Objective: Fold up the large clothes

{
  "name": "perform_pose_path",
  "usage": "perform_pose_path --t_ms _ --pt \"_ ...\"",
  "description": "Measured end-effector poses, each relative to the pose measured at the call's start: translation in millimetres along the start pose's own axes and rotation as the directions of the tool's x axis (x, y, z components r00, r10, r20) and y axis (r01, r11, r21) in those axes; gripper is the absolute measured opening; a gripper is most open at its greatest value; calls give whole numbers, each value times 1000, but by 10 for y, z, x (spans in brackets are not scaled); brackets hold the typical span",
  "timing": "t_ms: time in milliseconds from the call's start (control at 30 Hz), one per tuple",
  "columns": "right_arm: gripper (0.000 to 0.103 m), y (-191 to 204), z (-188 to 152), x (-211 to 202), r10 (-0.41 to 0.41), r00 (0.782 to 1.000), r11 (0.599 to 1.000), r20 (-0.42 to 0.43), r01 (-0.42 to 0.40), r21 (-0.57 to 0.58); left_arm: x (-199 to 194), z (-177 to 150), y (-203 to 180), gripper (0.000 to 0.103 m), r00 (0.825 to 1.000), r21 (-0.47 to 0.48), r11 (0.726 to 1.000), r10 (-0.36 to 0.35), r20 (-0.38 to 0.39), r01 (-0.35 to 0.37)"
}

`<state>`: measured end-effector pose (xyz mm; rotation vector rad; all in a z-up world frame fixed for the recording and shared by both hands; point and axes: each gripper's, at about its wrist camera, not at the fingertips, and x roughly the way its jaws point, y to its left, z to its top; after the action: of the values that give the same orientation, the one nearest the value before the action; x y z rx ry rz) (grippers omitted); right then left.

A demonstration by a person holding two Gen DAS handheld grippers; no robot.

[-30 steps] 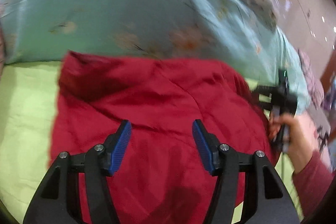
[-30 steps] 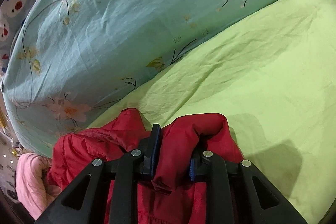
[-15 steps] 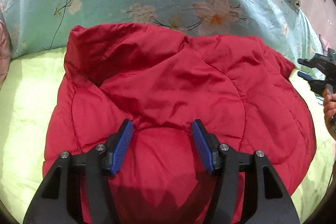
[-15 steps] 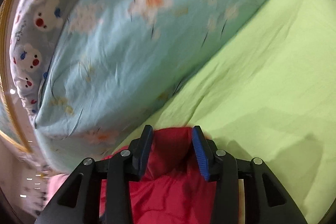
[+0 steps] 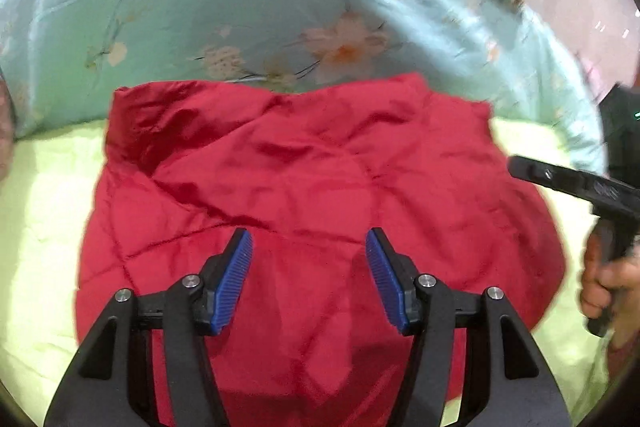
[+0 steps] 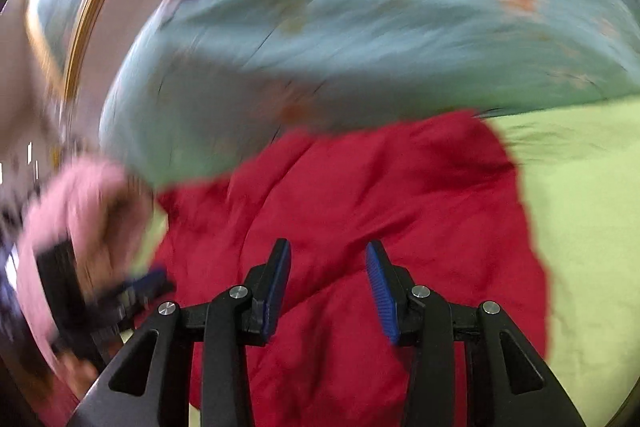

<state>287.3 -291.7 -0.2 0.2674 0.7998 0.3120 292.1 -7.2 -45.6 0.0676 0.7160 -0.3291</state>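
Both tongs stand spread with nothing between the pads: the left gripper [image 5: 308,275] and the right gripper [image 6: 328,287] hover over the red padded jacket [image 5: 320,179], which lies bunched on the green sheet [image 5: 40,227]. Beyond it rises a floral turquoise quilt [image 5: 240,7].

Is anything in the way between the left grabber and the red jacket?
No, nothing visible is. The left gripper is open right over the red jacket, which lies on the green sheet. The right gripper is open over it too.
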Motion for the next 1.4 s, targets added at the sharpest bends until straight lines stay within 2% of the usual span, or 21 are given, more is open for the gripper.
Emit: perform_pose_path --t_ms 67,100,133,233,300,433,533,700,833,1000,1067,1133,1200,1367,1400 --pt "41 77 -13 168 -46 998 998 -40 44 -53 134 0 85 59 996 8 997 83 -16 -83" --pt "40 107 2 289 -108 993 991 -57 103 -84 223 12 169 59 992 -4 992 126 -29 -126" --pt "39 102 19 381 -150 986 985 -72 143 -100 288 11 253 59 989 -21 989 145 -39 -146" --pt "39 -30 128 661 -218 971 974 -100 210 -82 481 79 503 59 987 -89 985 141 -71 -147" --pt "39 -153 195 849 -222 966 975 -129 219 -38 618 148 577 60 983 -99 980 162 -91 -171" --pt "40 -371 314 1060 -241 964 969 -116 245 26 860 247 700 62 978 -134 974 167 -121 -183" --pt "40 -567 334 1116 -211 973 970 -95 221 103 958 285 799 63 981 -170 971 147 -128 -167" --pt "40 -723 357 1119 -194 977 968 -88 206 145 1008 298 918 63 986 -204 971 100 -131 -126" --pt "40 -676 376 992 -209 975 966 -77 218 139 937 305 936 63 985 -187 973 113 -127 -136" --pt "44 -541 331 620 -243 969 962 -47 246 117 598 241 903 63 989 -168 977 117 -90 -131" --pt "48 -520 295 478 -251 967 961 -47 255 107 431 188 885 64 992 -158 980 108 -69 -118" --pt "58 -501 253 314 -256 966 961 -33 258 99 272 130 882 68 994 -152 983 96 -53 -104" --pt "64 -492 183 120 -260 965 961 -12 260 94 109 75 908 70 995 -149 984 93 -36 -97" --pt "67 -636 1 -215 -267 964 957 -1 265 116 -339 -175 1014 73 993 -177 977 117 5 -115" --pt "67 -688 -58 -274 -268 963 956 -2 266 126 -356 -178 1045 77 993 -185 976 121 8 -117"
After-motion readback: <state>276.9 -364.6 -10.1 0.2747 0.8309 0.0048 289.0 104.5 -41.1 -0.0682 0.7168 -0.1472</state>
